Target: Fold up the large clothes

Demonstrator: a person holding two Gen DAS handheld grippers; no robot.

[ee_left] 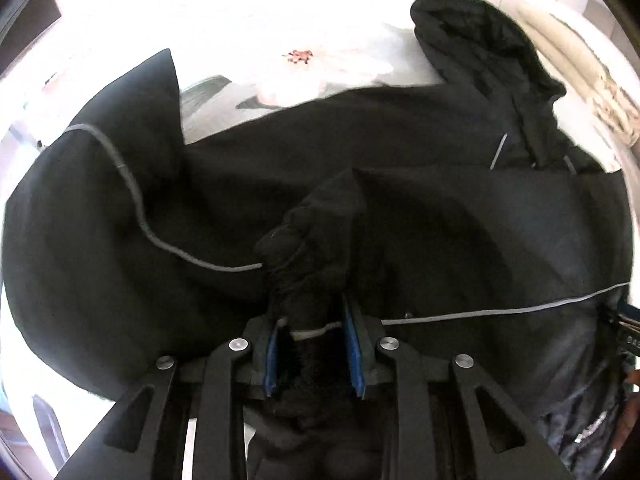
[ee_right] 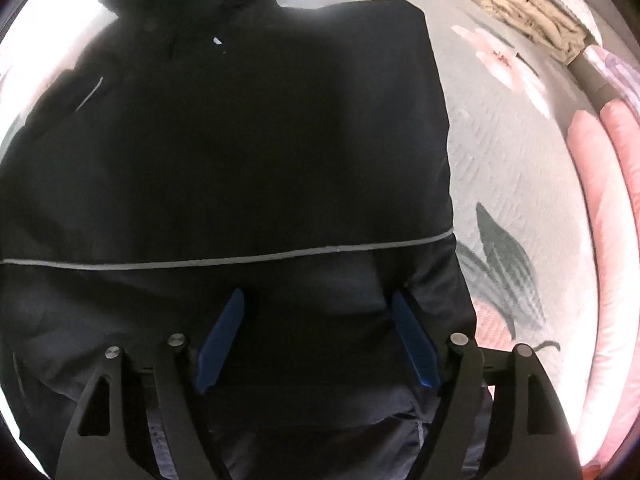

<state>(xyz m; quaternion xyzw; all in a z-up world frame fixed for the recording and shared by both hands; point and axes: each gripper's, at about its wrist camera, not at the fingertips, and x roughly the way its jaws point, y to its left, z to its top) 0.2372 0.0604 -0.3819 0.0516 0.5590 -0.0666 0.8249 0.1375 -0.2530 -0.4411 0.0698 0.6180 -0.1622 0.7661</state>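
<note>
**Jacket half-folded on the bed, cuff end in our left jaws**

Jacket [ee_left: 460, 220] is a big black hooded one with thin grey piping, lying spread across the floral bedspread [ee_left: 304, 80]. Going left to right in the left wrist view: on the far left a sleeve [ee_left: 120, 152] sticks up and outward, not folded in yet. In the middle our left gripper [ee_left: 314, 348] has its blue pads fairly close together with a bunched wad of black fabric and a bit of grey piping between them (looks like a sleeve end or hem corner, we honestly can't tell which, and can't tell whether the pads actually press on it). Further right the body lies flat-ish, with the hood [ee_left: 480, 48] up at the top right near a beige folded blanket [ee_left: 580, 80].

Over in the right wrist view, our right gripper [ee_right: 320, 340] hangs above the lower body of the jacket, jaws spread wide with nothing gripped, fabric just lying beneath them. Right of the jacket it's bare bedspread, then a pink pillow [ee_right: 600, 200] at the edge.

Progress-wise we'd say early-to-middle: one side appears brought in, but the left sleeve, the hood and the final fold across the body all seem left to do.
</note>
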